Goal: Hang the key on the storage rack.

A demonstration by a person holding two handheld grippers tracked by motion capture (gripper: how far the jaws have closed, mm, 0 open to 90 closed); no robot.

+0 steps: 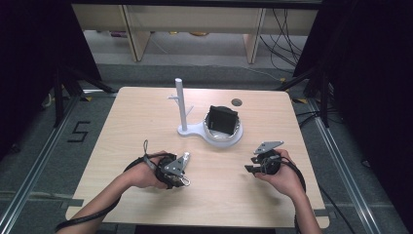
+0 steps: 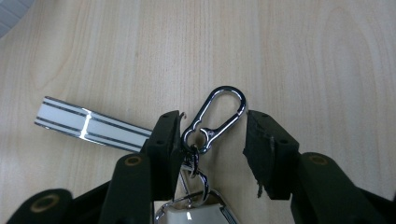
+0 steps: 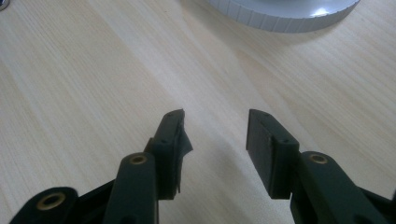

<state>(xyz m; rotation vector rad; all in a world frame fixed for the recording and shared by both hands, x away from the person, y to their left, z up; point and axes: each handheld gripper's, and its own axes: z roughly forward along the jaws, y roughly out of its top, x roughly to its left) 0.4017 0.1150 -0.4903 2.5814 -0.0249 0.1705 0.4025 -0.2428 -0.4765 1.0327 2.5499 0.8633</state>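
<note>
A silver carabiner keyring (image 2: pixel 215 119) lies flat between the left tool's (image 2: pixel 214 135) open jaws. Its white striped strap (image 2: pixel 88 124) lies just left of them.

The carabiner clip (image 2: pixel 216 117) is gleaming as polished, mirror-bright metal, and the striped strap (image 2: pixel 88 125) is shining glossy white. The table (image 2: pixel 303 60) is showing smooth, pale wood grain, while the ribbed white stand base (image 3: pixel 285 14) is looking like satin plastic.

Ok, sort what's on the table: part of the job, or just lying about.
Job:
- carabiner between the open jaws of the left gripper
- white strap by it
- white stand with pegs, probably

Lying about:
- black item in the stand's dish
- right gripper, open, idle over bare table
</note>
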